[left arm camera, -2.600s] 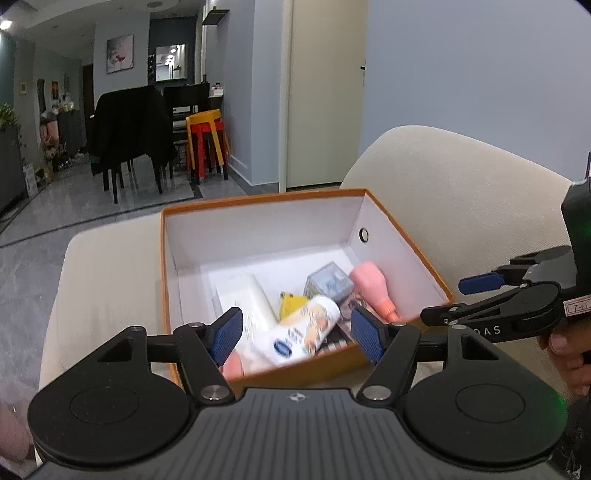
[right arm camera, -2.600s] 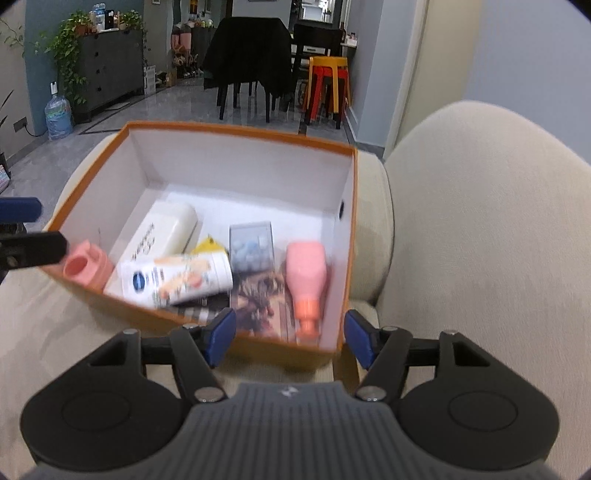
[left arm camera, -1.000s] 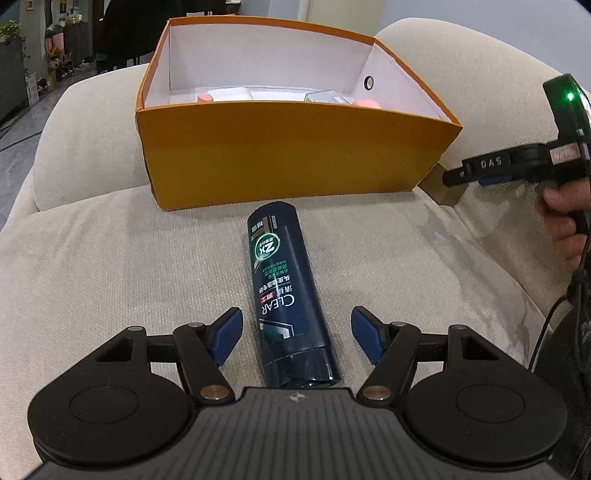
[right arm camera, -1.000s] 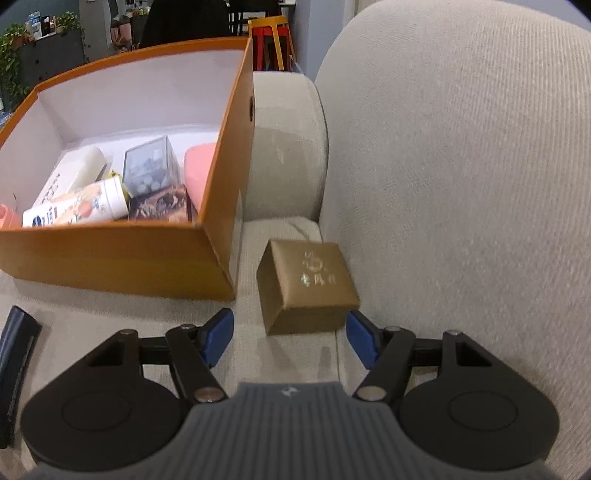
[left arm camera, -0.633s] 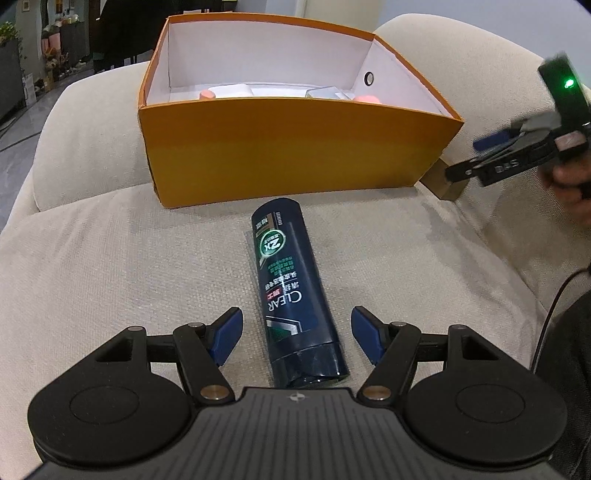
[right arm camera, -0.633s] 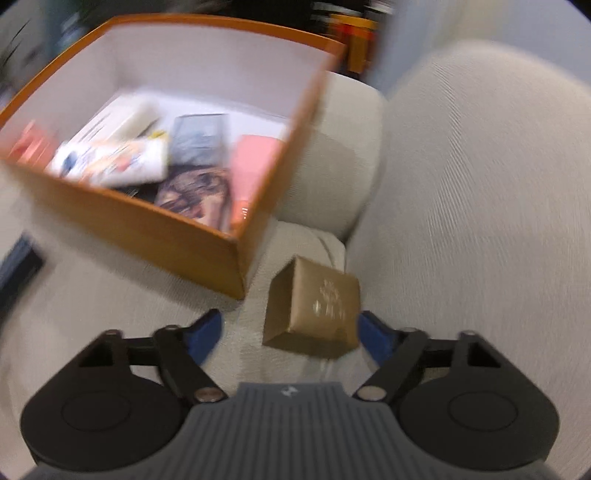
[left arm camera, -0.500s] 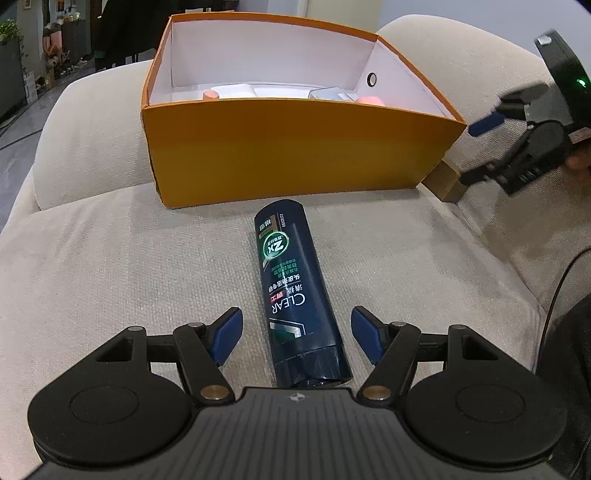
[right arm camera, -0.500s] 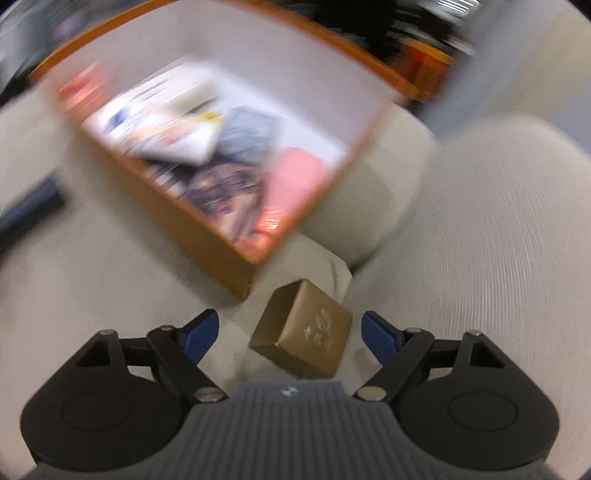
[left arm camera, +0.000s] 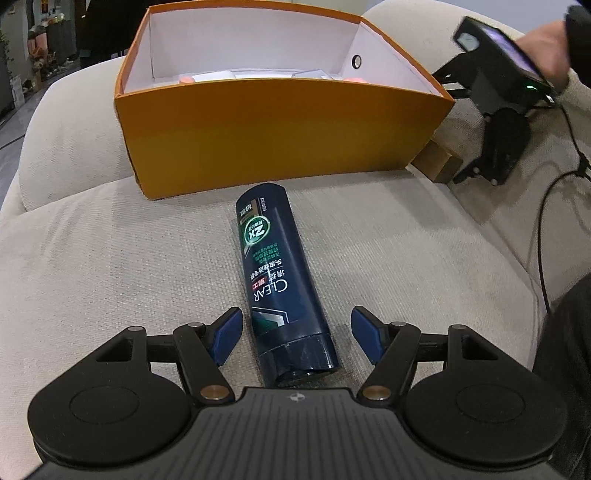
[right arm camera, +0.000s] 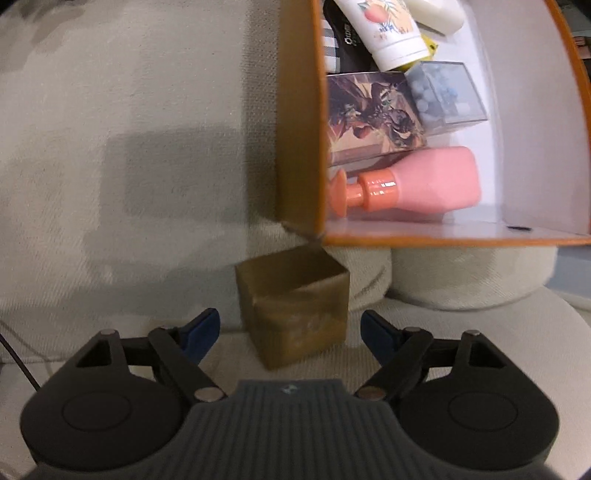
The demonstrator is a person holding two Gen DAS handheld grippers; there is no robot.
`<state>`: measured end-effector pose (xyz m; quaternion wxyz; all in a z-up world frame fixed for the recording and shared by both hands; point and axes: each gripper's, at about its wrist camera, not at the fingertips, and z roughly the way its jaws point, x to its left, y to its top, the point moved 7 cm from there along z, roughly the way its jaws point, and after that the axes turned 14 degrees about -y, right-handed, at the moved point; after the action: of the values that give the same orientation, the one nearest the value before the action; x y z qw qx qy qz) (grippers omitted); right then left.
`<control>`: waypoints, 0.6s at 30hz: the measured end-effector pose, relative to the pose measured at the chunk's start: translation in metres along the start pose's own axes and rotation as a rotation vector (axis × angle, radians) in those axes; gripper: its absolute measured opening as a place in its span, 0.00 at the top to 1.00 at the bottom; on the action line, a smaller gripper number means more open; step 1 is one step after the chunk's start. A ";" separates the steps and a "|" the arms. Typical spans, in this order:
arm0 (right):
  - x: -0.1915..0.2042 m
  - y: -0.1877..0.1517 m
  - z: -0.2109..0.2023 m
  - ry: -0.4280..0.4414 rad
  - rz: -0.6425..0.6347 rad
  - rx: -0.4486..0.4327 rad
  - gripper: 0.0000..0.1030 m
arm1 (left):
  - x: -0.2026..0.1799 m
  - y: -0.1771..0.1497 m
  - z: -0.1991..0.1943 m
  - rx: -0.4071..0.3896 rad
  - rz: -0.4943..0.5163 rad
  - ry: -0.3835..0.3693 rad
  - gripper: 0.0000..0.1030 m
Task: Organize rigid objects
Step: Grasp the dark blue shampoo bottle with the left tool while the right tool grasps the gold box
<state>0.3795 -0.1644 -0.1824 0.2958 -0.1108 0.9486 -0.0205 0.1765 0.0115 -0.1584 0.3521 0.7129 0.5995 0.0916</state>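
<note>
A dark blue shampoo bottle (left arm camera: pixel 271 266) lies on the beige sofa cushion, cap end toward me. My left gripper (left arm camera: pixel 295 325) stands open around its cap end, pads clear of it. Behind it sits the open orange box (left arm camera: pixel 280 129). A small gold box (right arm camera: pixel 295 310) rests on the cushion by the orange box's corner, and also shows in the left wrist view as the gold box (left arm camera: pixel 437 162). My right gripper (right arm camera: pixel 290 326) points down over it. Its jaws are closing with the gold box between them, pads still apart from its sides.
Inside the orange box (right arm camera: pixel 299 110) lie a pink pump bottle (right arm camera: pixel 424 181), a clear bead case (right arm camera: pixel 447 99), a printed carton (right arm camera: pixel 369 114) and a white tube (right arm camera: pixel 388 33). The sofa backrest rises at the right. A black cable (left arm camera: pixel 543 229) trails over the cushion.
The right gripper rolled about a quarter turn and sank closer over the gold box, so the orange box now sits at the upper right. The left gripper and shampoo bottle stayed put.
</note>
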 end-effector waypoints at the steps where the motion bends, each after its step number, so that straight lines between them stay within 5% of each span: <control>1: 0.000 0.002 0.004 0.008 -0.008 0.003 0.24 | 0.000 0.000 0.001 0.001 -0.001 0.000 0.23; 8: 0.003 0.005 0.014 0.051 -0.018 0.019 0.37 | 0.001 0.002 0.003 0.001 0.003 -0.003 0.23; 12: 0.019 0.007 -0.009 0.141 0.088 0.045 0.38 | 0.000 0.002 0.005 -0.003 0.008 -0.003 0.23; 18: 0.045 0.026 -0.049 0.150 0.305 0.029 0.38 | -0.002 0.003 0.004 -0.030 -0.011 0.009 0.24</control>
<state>0.3104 -0.1500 -0.1701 0.2255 0.0405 0.9734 0.0029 0.1803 0.0082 -0.1588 0.3608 0.7039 0.6033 0.1019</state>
